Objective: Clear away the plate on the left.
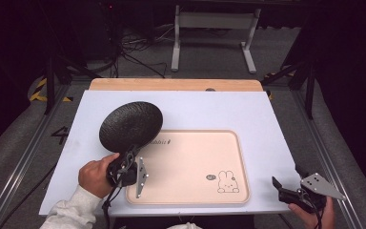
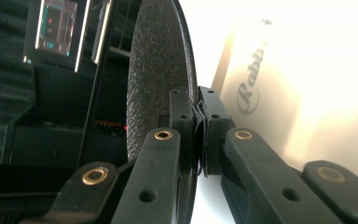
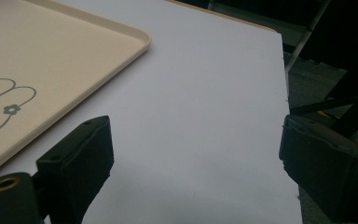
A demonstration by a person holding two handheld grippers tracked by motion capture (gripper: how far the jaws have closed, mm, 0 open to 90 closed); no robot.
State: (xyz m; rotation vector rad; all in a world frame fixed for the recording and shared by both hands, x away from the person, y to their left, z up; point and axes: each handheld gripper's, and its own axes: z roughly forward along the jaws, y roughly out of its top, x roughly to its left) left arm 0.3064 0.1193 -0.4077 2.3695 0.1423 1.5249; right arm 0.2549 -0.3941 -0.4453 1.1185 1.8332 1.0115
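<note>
A black, rough-textured round plate hangs tilted above the table's left half, over the far left corner of the cream tray. My left gripper is shut on the plate's near rim. In the left gripper view the plate stands on edge, its rim pinched by the gripper, with the tray and its printed lettering behind. My right gripper rests open at the table's near right corner, nothing between its jaws. In the right gripper view it spans bare white table beside the tray's corner.
The tray carries a rabbit drawing near its right front corner. A white board covers the table, with a wooden strip along the far edge. Metal rails flank both sides; a stand's legs and cables lie beyond on the floor.
</note>
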